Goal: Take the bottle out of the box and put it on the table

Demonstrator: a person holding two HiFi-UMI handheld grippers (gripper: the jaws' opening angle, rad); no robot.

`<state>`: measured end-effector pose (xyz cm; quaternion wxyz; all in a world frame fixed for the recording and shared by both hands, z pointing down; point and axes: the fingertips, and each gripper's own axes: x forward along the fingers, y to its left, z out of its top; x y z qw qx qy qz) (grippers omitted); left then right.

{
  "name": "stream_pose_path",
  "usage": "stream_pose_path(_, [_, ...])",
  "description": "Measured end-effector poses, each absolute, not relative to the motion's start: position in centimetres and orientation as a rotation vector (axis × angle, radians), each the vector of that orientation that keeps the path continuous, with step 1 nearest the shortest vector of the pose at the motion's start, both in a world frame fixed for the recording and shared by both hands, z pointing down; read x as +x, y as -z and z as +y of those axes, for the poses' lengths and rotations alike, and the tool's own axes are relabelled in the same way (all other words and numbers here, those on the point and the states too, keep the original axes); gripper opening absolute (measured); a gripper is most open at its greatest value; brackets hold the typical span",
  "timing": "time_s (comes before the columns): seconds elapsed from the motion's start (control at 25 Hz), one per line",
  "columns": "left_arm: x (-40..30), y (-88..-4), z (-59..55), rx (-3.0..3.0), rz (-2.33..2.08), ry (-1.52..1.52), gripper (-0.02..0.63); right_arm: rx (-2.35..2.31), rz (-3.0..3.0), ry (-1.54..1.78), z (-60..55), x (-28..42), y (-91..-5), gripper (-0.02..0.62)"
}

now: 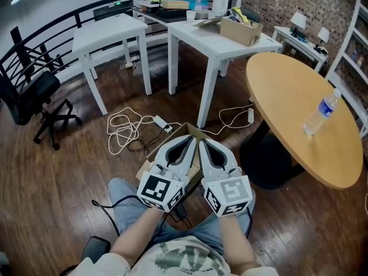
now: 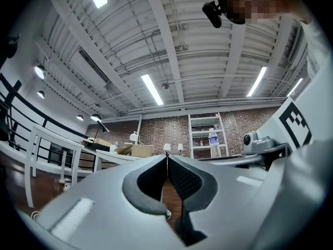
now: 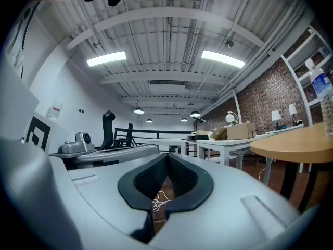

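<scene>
On the round wooden table [image 1: 287, 91], near its right edge, the bottle [image 1: 322, 112] stands alone. Well apart from it, down on the floor, a cardboard box [image 1: 193, 131] sits below the two grippers. The left gripper [image 1: 187, 140] and right gripper [image 1: 202, 142] lie side by side, each with jaws pressed together on nothing. White cables [image 1: 123, 128] trail nearby.

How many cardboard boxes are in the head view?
2 boxes. One sits on the floor, partly hidden under the left gripper and the right gripper; one stands on a white table. More may be hidden.
</scene>
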<state>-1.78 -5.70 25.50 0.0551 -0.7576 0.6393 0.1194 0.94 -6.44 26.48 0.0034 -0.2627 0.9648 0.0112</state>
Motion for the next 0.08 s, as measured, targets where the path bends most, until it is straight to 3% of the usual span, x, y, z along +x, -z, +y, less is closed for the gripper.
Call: stream_pose_path(0.08, [-1.5,-25.41,-5.88,-2.308,1.933,-0.362,0.005,-0.836,3.016,-0.029,-6.71,1.14,-26.55,0.0])
